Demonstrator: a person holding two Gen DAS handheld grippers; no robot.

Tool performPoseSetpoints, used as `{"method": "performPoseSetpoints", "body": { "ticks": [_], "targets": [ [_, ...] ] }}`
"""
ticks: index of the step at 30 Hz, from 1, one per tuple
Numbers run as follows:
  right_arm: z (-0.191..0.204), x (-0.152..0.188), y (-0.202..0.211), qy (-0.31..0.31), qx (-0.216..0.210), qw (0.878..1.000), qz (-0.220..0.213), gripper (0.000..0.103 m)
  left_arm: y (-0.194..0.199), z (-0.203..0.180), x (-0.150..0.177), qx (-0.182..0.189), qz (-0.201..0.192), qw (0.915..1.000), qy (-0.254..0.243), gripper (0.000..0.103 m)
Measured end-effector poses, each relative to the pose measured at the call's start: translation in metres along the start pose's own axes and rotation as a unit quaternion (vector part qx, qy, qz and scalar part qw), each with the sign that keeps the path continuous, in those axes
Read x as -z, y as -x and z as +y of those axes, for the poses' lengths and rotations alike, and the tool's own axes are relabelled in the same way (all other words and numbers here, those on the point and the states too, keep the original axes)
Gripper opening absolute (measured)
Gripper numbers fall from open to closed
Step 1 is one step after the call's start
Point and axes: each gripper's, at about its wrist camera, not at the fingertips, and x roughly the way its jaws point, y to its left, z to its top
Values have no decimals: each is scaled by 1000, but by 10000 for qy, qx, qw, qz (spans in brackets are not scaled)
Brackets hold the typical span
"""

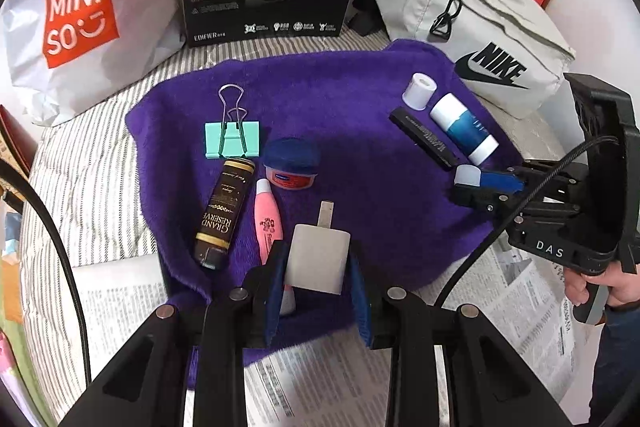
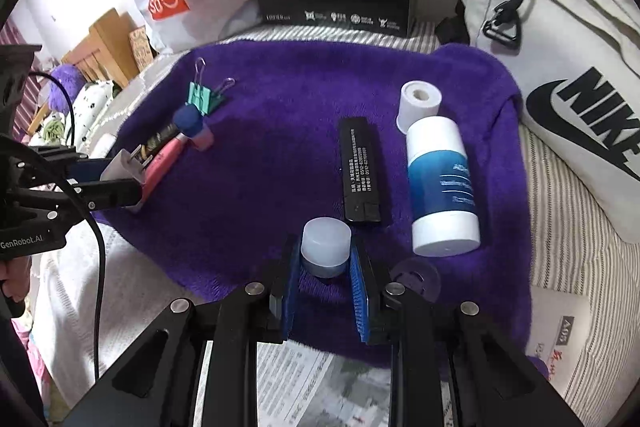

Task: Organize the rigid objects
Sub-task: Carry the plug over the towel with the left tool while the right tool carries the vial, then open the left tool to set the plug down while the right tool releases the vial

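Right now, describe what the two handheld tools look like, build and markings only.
Both are black plastic linkage frames with silver pivot bolts and blue ribbed pads on the fingers. The left tool carries "GenRobot.AI" lettering on its side and a black cable. The right tool shows "DAS" lettering, a black cable looping beneath, and a grey-and-black handle.

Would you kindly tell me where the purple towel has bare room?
The purple fleece towel is bare in its middle, between the mint binder clip and the flat black box. Both side clusters are crowded.
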Motion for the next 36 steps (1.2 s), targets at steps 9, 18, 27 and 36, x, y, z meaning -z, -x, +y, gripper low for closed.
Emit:
{"method": "performPoseSetpoints", "body": {
  "ticks": [9, 18, 27, 36],
  "targets": [
    [4, -10, -9, 204, 88, 9997, 38, 24, -16, 1, -9, 103, 70, 9999, -82, 29],
    [6, -10, -10, 510, 49, 9987, 47, 24, -30, -12, -19, 21, 207, 9993, -316, 29],
    [5, -7, -8, 608, 4, 9981, 3, 24, -38, -18, -20, -110, 282, 9980, -548, 29],
    [2, -5, -5, 574, -73, 9983, 83, 29, -37, -25, -14, -313, 327, 9959, -780, 31]
  ]
}}
